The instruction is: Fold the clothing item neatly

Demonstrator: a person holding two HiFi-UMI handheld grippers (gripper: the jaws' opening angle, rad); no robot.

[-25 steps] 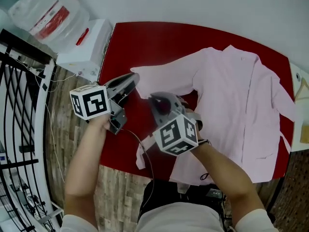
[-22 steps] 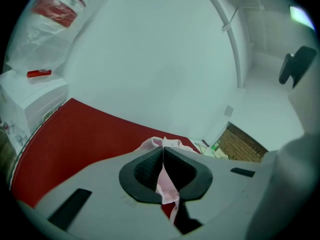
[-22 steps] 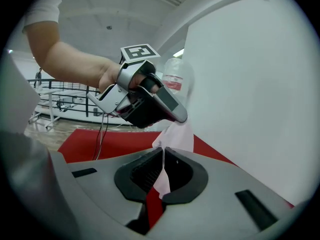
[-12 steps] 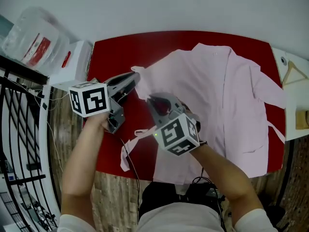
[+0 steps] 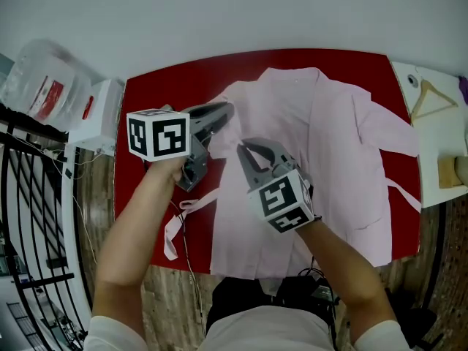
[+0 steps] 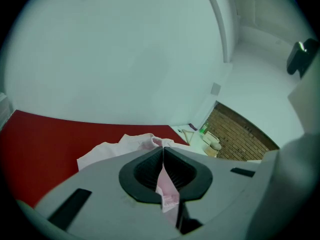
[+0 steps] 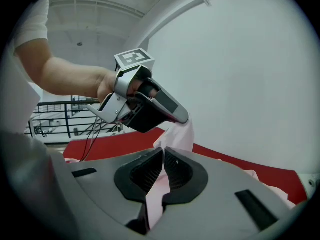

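While working over the red bench point(image 5: 150, 93), holding up the left side of the pink shirt point(image 5: 336, 145) otherwise spread flat there, likely to swing it across for a fold. Clamping its edge in the closed left gripper point(image 5: 227, 110) jaws; pinching cloth just beside in the closed right gripper point(image 5: 243, 149) jaws, probably for tautness.

The right gripper point(image 7: 163, 159) has its jaws pressed tight on a strip of the pink shirt point(image 7: 156, 204). Just above the jaws, the left gripper point(image 7: 181, 119) pinches another fold of it, red table point(image 7: 115, 143) beyond.
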